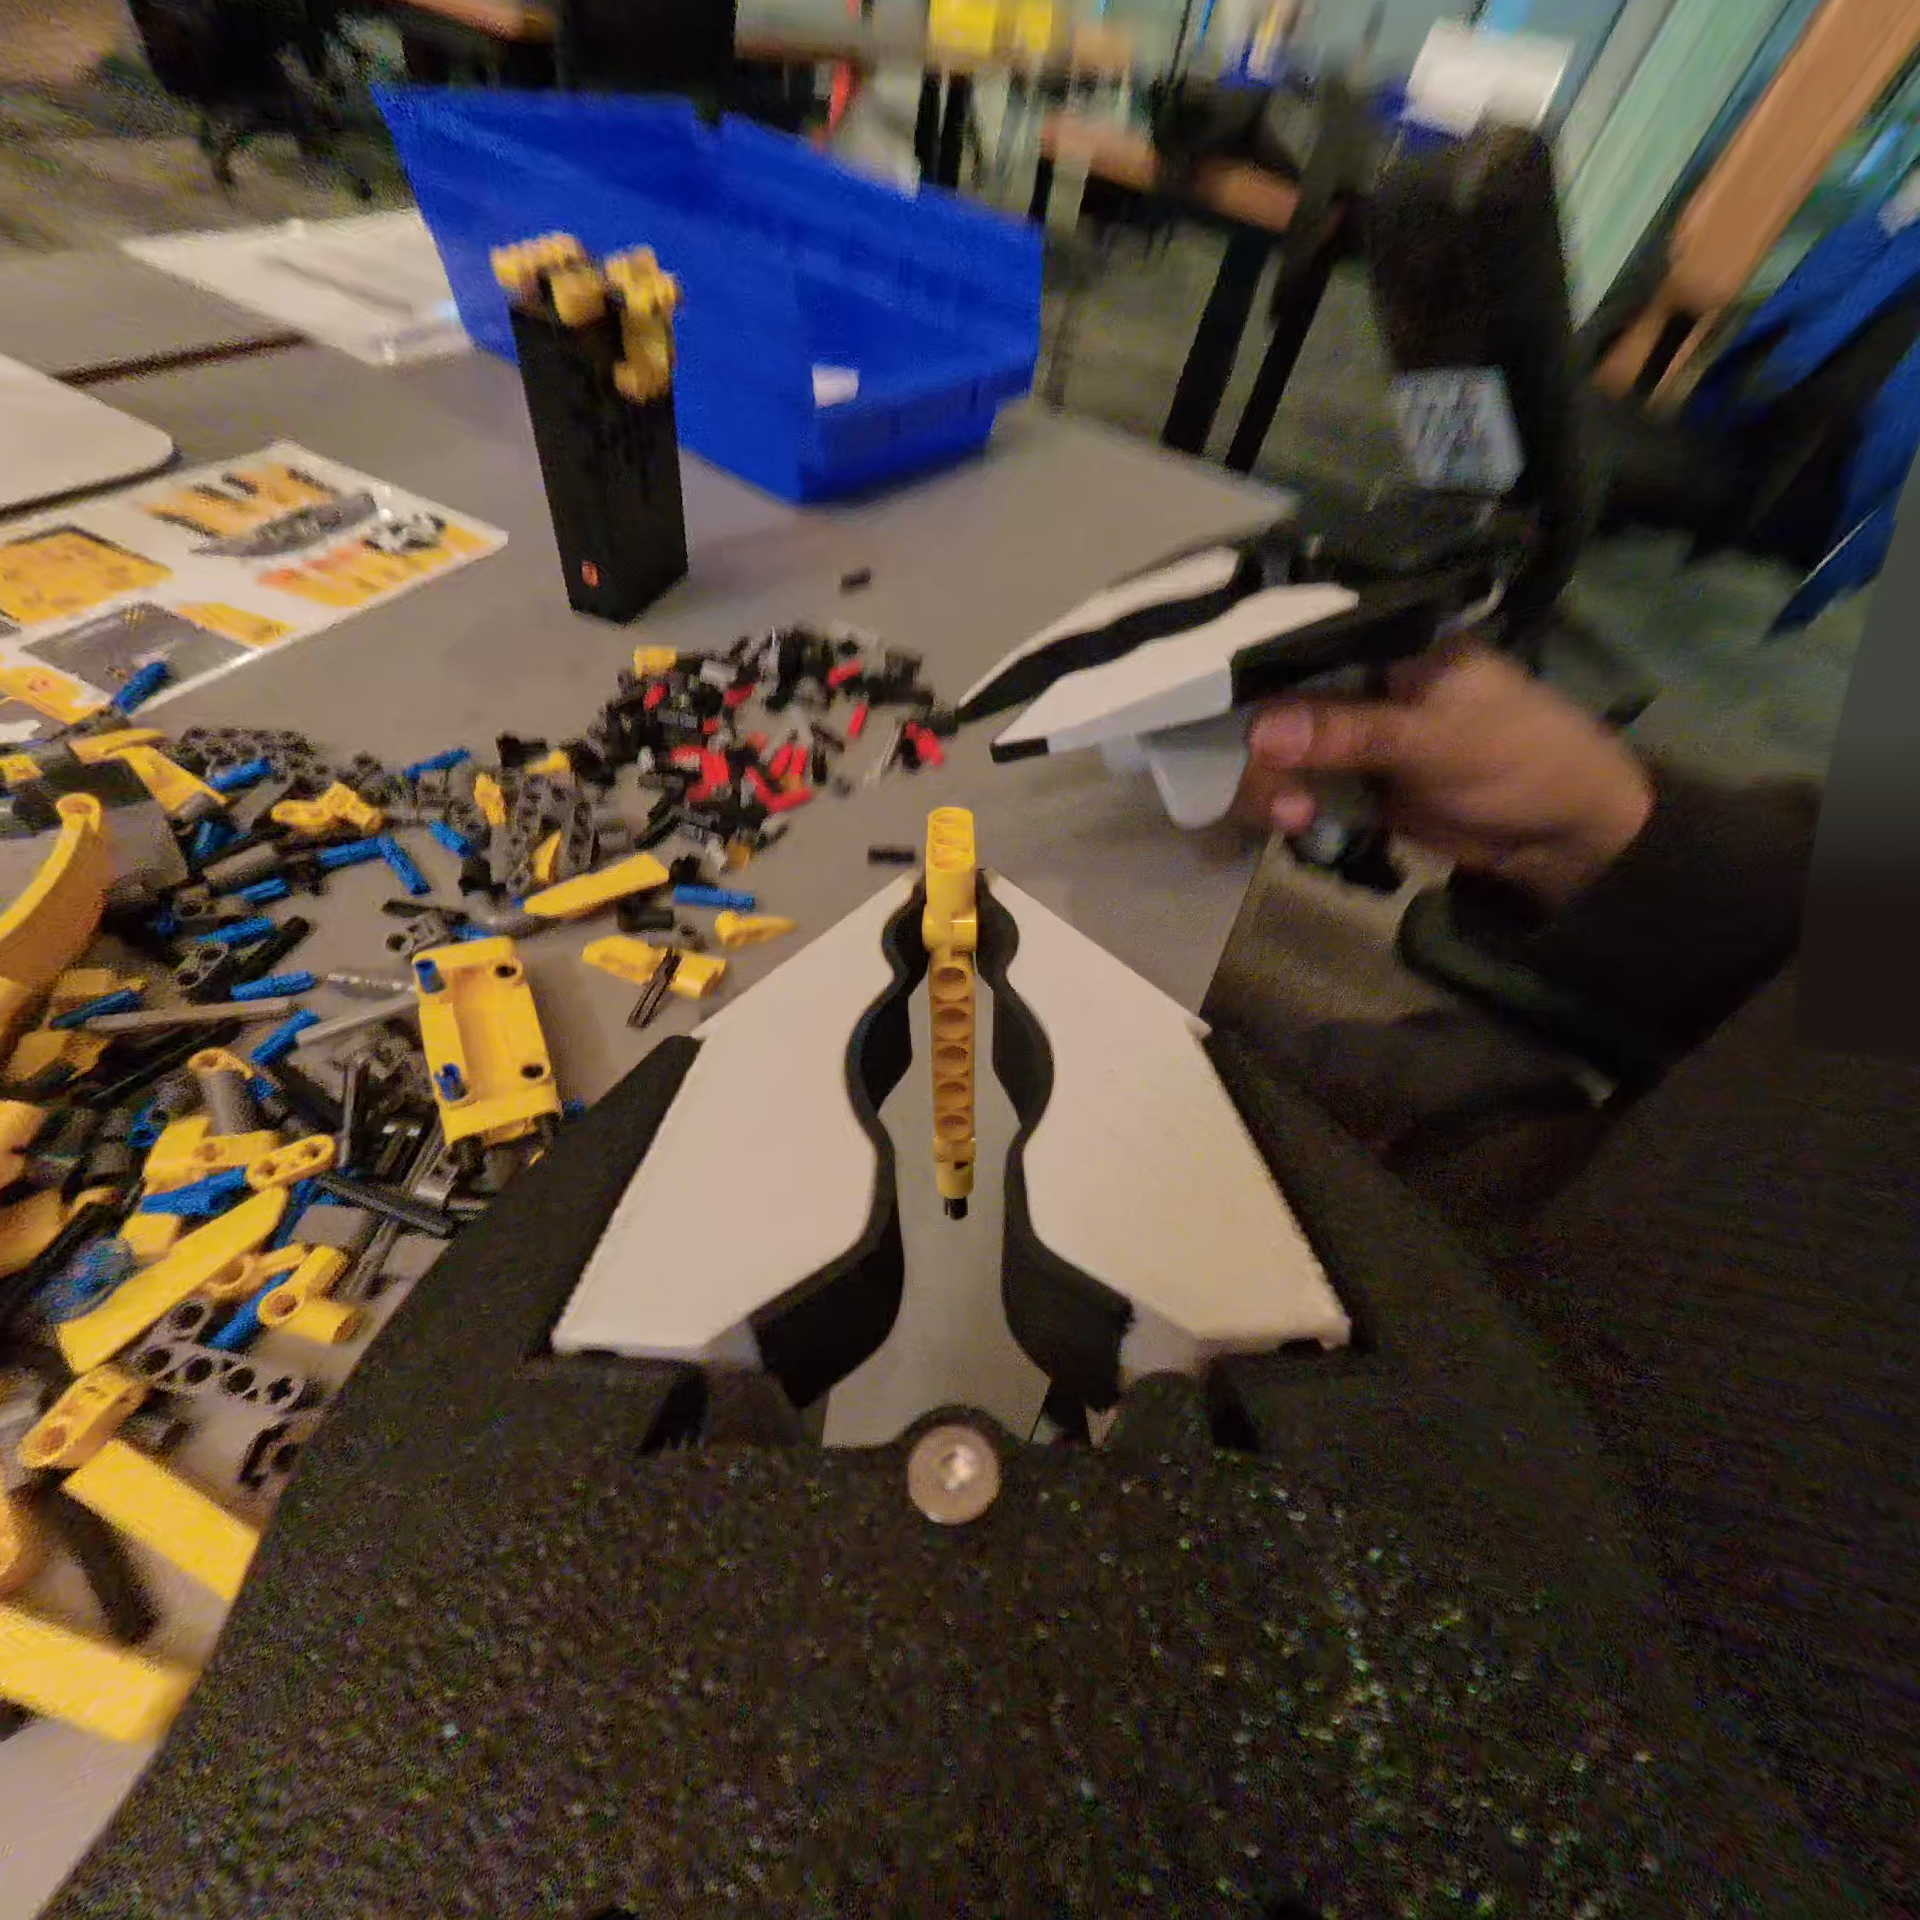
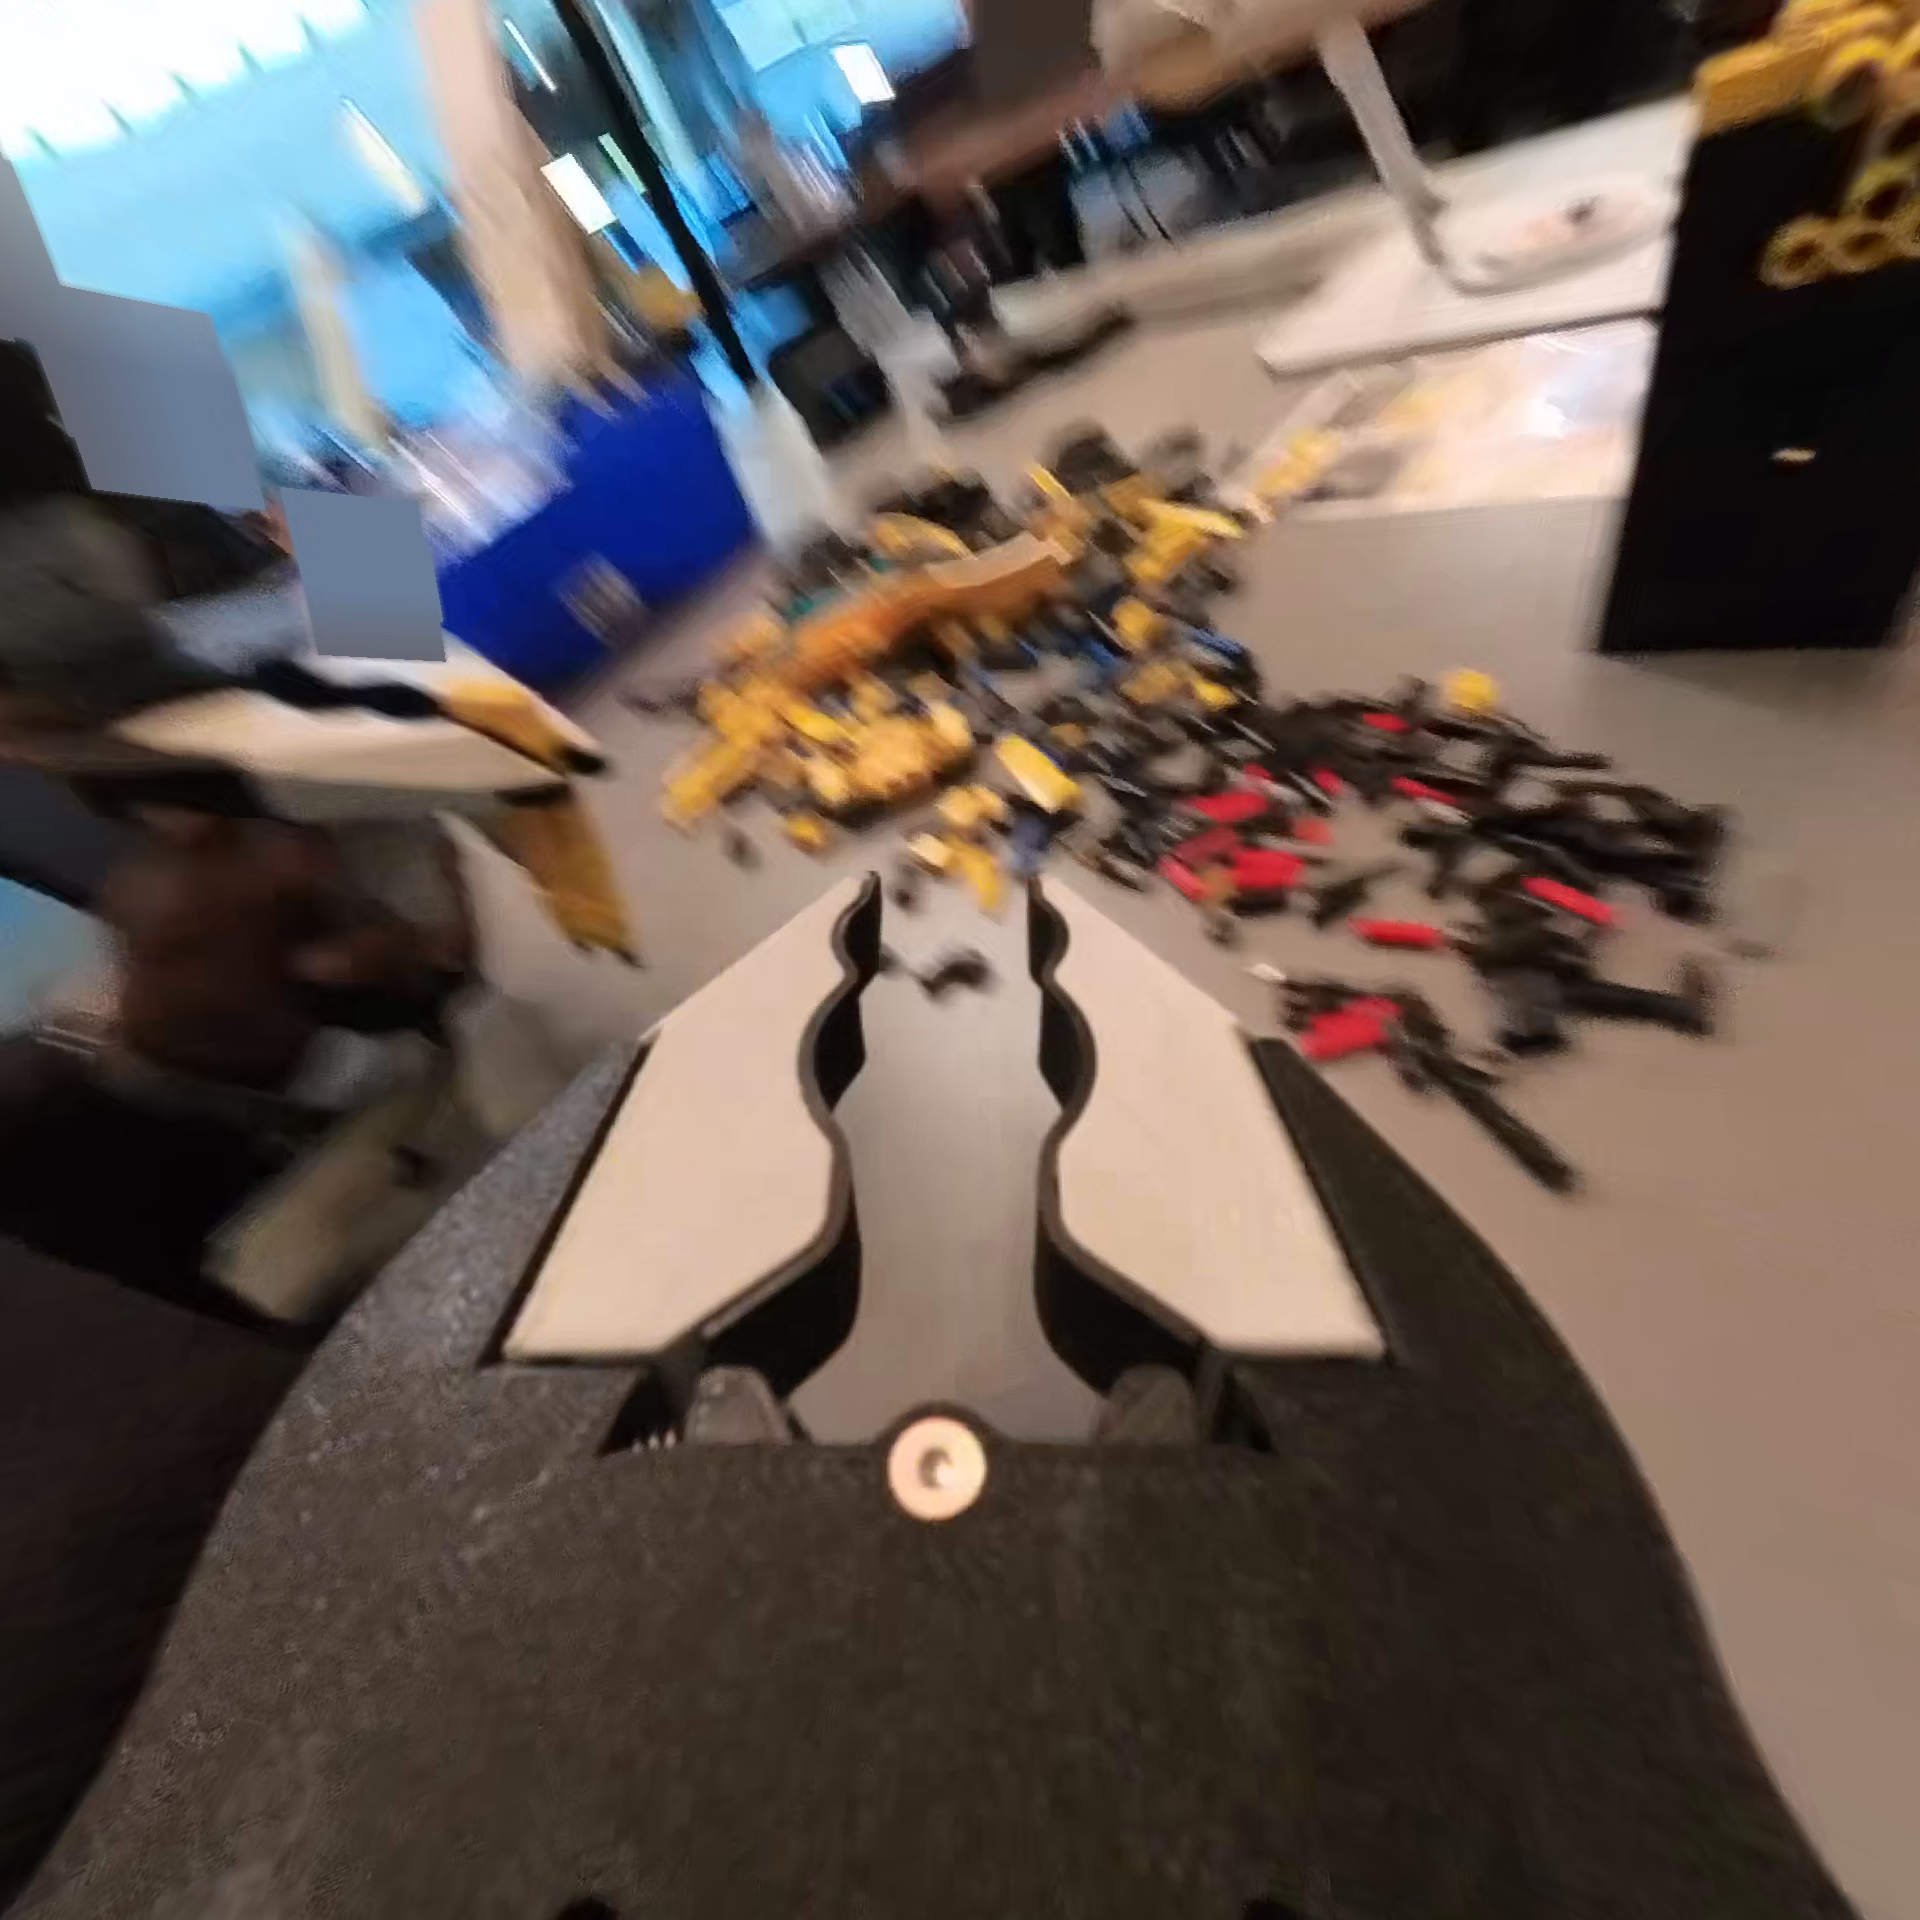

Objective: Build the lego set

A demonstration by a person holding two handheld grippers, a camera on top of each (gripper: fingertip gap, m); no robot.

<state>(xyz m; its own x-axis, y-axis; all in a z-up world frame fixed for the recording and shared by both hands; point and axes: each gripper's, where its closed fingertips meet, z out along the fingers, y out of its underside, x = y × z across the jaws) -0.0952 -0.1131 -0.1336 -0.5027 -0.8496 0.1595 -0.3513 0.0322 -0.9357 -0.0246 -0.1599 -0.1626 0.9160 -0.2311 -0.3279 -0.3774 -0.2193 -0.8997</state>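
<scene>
In the left wrist view, the left gripper [image 1: 951,894] is seen clenched on a long yellow perforated beam [image 1: 951,1013], which is held between the fingers and runs lengthwise along the gap, its forward end projecting past the tips and a small black pin showing at its near end. The gripper is held above the near edge of the grey table [image 1: 1039,499]. Along the table's left edge a dense heap of yellow, blue and grey building pieces [image 1: 260,1060] is spread, and beside it, toward the middle, a smaller heap of black and red pins [image 1: 769,727] is laid. Behind these a tall black block [image 1: 608,468] stands upright, topped with yellow pieces, and a blue bin [image 1: 748,291] is set toward the far edge. Printed instruction sheets [image 1: 239,561] lie flat at the left. At the right edge the right gripper [image 1: 977,727] is seen gripped by a hand [image 1: 1455,769], its tips just beside the black and red heap. In the right wrist view, which is heavily blurred, the right gripper [image 2: 954,894] is seen released, with a clear gap between the fingers and nothing between them, above the table [image 2: 1558,1299]. The two heaps lie ahead of it, and the left gripper [image 2: 561,764] appears at the left with the yellow beam in it.
</scene>
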